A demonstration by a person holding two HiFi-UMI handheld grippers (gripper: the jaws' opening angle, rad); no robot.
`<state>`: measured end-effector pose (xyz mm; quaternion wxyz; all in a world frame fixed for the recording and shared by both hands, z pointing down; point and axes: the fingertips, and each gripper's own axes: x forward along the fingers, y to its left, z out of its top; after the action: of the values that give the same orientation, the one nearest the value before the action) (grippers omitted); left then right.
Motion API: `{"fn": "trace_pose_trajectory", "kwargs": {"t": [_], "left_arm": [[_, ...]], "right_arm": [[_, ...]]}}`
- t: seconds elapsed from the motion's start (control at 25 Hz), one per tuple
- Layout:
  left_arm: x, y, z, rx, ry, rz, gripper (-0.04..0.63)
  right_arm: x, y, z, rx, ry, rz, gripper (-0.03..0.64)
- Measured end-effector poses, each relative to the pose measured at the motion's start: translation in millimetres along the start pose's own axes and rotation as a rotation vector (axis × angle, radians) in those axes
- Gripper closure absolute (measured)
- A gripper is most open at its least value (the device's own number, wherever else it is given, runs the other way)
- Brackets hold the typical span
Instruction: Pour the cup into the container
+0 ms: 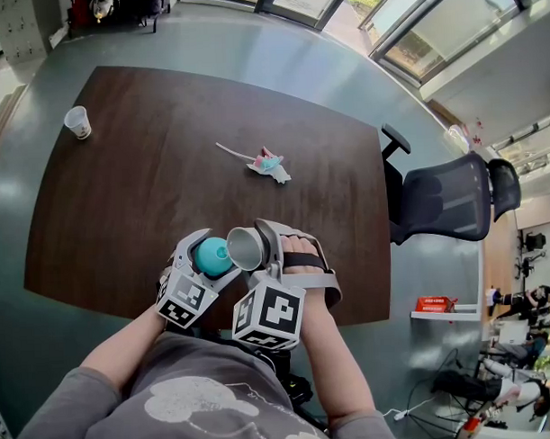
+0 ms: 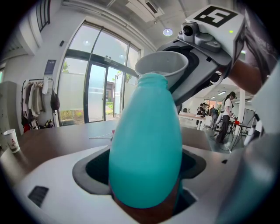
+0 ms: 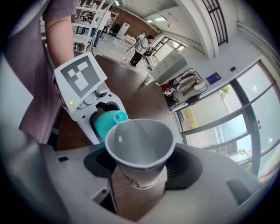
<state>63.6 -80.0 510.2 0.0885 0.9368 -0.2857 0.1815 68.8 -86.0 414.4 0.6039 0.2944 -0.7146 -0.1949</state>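
Left gripper [image 1: 204,262]: jaws clenched on the lower body of the teal, smooth, bottle-shaped plastic container [image 2: 146,148], neck pointing away from the tool.

Right gripper [image 1: 261,248]: jaws grasp the white paper cup [image 3: 140,148] around its lower wall, and the rim is squeezed slightly out of round. The cup is tipped toward the left gripper, its lip against the container mouth directly ahead of the right jaws.

Both tools sit side by side above the near edge of the dark brown wooden table [image 1: 165,155]. Well ahead of the right gripper lies a small pile of pastel scraps [image 1: 268,163]. Far ahead and left of the left gripper stands a second white paper cup [image 1: 77,122].
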Motion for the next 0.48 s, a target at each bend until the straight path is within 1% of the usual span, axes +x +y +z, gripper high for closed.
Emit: {"fn": "trace_pose_trajectory", "kwargs": {"t": [0.16,0.32,0.48], "left_arm": [[1.1,0.6,-3.3,-0.005,0.012,0.0,0.169],[3.1,2.7,-0.5,-0.005,-0.007,0.001,0.169],[4.1,5.3,0.0,-0.004,-0.007,0.002,0.169]], "right_arm": [[0.7,-2.7,0.4,-0.018,0.005,-0.005,0.325],[2.6,-4.4,0.8,-0.036,0.011,-0.006,0.325],[4.7,-5.0,-0.2,-0.045,0.016,-0.006,0.325]]}}
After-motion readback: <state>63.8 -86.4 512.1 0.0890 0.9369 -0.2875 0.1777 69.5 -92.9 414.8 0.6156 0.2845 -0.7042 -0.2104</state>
